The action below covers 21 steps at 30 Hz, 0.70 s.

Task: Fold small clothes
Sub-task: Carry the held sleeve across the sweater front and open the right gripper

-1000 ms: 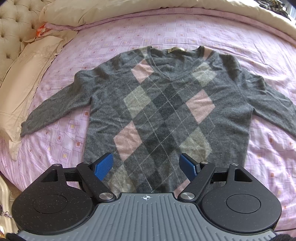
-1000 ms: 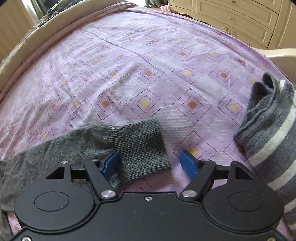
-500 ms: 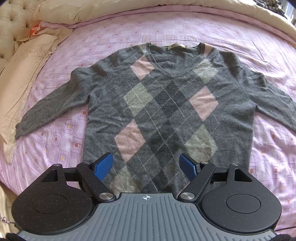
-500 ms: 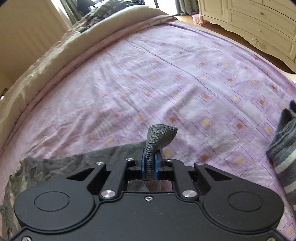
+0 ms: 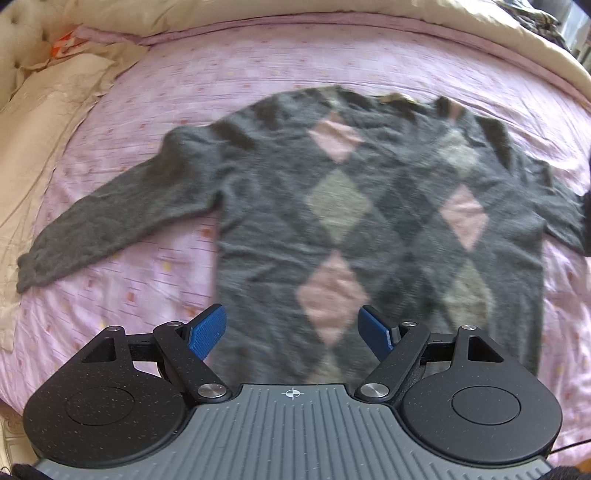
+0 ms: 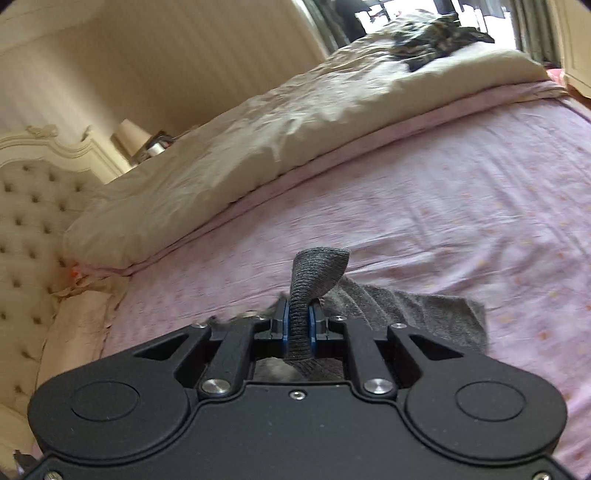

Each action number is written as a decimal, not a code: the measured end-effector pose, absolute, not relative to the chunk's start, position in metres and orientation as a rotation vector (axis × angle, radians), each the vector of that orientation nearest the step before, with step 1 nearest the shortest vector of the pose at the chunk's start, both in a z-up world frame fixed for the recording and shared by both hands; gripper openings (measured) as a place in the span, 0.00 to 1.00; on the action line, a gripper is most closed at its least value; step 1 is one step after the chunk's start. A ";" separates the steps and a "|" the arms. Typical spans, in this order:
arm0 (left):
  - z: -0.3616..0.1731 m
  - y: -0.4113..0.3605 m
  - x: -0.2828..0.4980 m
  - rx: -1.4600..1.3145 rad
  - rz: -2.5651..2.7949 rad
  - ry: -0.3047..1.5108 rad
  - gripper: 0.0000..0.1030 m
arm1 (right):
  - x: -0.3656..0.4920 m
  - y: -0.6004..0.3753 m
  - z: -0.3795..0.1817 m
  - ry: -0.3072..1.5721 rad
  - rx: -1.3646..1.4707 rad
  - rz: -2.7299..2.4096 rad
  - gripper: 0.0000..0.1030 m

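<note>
A grey argyle sweater (image 5: 369, 206) with pink and beige diamonds lies face up on the pink bedsheet (image 5: 258, 62). Its left sleeve (image 5: 110, 221) stretches out flat toward the left. My left gripper (image 5: 293, 328) hovers open above the sweater's bottom hem, nothing between its blue pads. My right gripper (image 6: 297, 325) is shut on the ribbed cuff (image 6: 317, 269) of the other sleeve, lifted off the sheet, with the sleeve (image 6: 413, 310) trailing down to the right. The sweater's body is hidden below the gripper in the right wrist view.
A cream duvet (image 6: 295, 107) is bunched along the far side of the bed, with dark patterned clothing (image 6: 432, 29) on it. A tufted headboard (image 6: 26, 206) and a cream pillow (image 5: 33, 122) stand at the left. A lamp (image 6: 129, 133) sits beyond the bed.
My right gripper shut on the right sleeve's cuff, lifted it and swung left toward the headboard side. My left gripper shifted left over the hem and stayed open.
</note>
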State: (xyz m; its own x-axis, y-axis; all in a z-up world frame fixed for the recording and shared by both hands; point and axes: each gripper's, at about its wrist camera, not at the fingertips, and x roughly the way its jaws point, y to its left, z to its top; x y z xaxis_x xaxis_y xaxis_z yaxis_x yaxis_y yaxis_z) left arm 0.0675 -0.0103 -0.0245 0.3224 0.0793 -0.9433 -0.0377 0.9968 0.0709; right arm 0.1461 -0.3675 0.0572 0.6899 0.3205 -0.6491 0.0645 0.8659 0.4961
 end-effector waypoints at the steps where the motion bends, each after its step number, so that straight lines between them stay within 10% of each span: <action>1: -0.026 -0.002 0.069 0.028 0.082 1.242 0.76 | 0.152 -0.347 0.057 0.810 0.514 0.187 0.17; 15: -0.041 0.078 0.076 -0.049 0.184 1.249 0.76 | 0.183 -0.111 -0.026 1.002 0.347 0.546 0.19; 21: -0.048 0.090 0.084 -0.124 0.118 1.228 0.75 | 0.172 -0.100 -0.040 1.012 0.317 0.595 0.53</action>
